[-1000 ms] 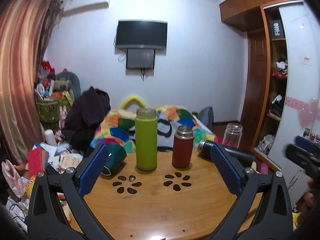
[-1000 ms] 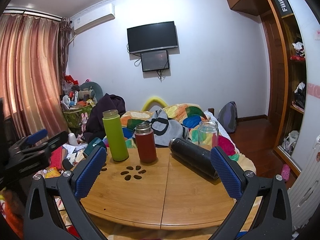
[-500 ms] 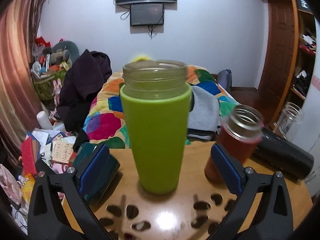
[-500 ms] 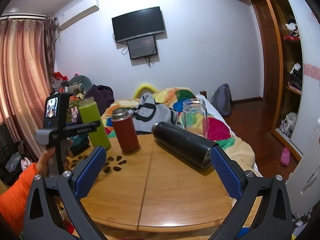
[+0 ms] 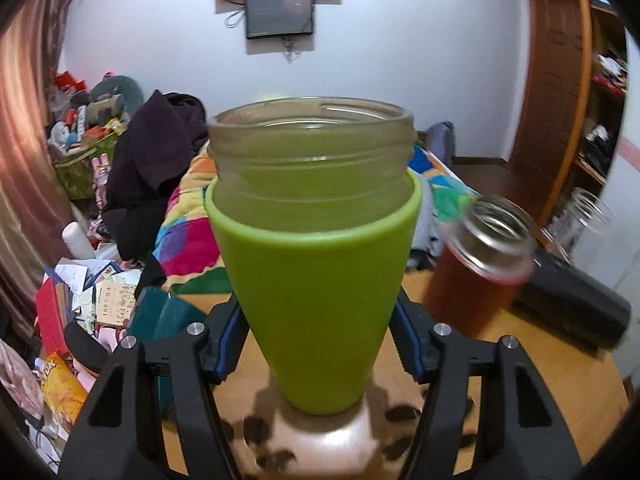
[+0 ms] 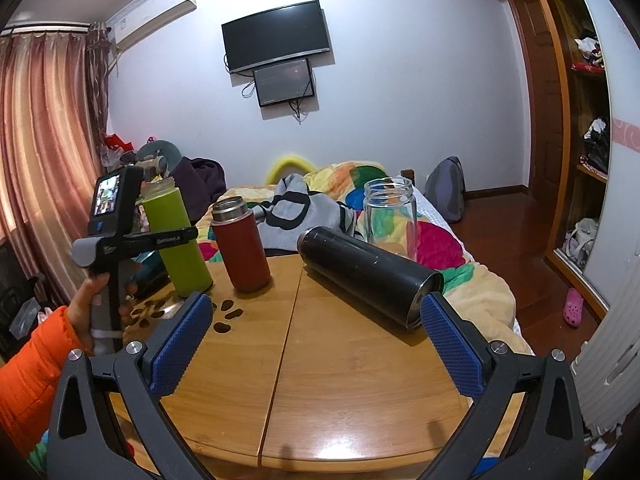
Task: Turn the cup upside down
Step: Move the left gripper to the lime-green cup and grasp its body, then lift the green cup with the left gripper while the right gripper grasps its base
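Green cup (image 5: 316,292): tall, lime-green sleeve over a clear threaded neck, no lid. Upright, mouth up, base on the wooden counter (image 6: 360,380) near its left edge, beside the cut-out holes. Left gripper (image 5: 316,356) pads sit against both sides of its lower body.

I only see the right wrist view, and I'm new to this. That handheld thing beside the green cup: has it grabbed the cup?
Observer: Yes. In the left wrist view, the left gripper is shut on the green cup, a blue pad on each side, low down.
Operator: Does the cup have a lid?
Observer: No. Its threaded mouth is open and faces up.
Operator: So it isn't flipped?
Observer: Not yet. It stands upright, base down by the table.
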The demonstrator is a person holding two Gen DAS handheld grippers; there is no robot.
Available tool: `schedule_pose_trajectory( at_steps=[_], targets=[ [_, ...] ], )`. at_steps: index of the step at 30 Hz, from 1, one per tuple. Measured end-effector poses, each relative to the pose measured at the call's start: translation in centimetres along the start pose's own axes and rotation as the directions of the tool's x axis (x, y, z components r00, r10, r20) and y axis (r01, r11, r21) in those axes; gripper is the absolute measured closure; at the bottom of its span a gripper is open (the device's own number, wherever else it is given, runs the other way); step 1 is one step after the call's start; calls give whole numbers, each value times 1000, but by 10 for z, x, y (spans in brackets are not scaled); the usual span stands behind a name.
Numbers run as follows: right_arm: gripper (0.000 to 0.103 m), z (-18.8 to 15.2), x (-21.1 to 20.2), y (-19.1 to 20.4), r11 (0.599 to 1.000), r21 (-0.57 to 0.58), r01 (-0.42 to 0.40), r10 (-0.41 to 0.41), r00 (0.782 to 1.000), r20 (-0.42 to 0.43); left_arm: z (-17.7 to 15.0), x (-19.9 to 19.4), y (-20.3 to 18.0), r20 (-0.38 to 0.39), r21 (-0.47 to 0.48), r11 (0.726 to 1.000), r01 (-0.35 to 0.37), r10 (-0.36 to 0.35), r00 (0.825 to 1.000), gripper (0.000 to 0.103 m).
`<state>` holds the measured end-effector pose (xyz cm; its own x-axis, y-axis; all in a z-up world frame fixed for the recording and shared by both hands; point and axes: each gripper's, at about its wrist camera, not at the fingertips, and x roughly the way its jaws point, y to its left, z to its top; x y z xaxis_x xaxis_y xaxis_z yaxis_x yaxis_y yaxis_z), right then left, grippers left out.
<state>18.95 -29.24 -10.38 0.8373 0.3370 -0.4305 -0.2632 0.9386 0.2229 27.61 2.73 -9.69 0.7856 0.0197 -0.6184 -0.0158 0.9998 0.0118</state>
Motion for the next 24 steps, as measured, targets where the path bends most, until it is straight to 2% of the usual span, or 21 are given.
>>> schedule_pose_trajectory(
  at_steps=[8,11,15,19,24],
  targets=[
    [0,-11,-2,11,999,-47,-22,23,1000,13,-39,-64,-31,14,114,986,122,-125,992,40],
    [0,-16,-3,14,998,-60,-33,33,999,1,-57,-92,-50,28,172,968,182,-190,981,40],
    [0,-21,-8,19,996,-88,-21,21,1000,-6,-73,-119,-71,35,225,936,269,-284,958,40],
    [0,-24,-15,22,994,-111,-16,16,1000,-2,-76,-125,-77,21,203,920,334,-345,938,40],
    [0,-28,-16,27,991,-133,-27,27,1000,-4,-76,-125,-77,38,213,924,319,-334,942,40]
  ],
)
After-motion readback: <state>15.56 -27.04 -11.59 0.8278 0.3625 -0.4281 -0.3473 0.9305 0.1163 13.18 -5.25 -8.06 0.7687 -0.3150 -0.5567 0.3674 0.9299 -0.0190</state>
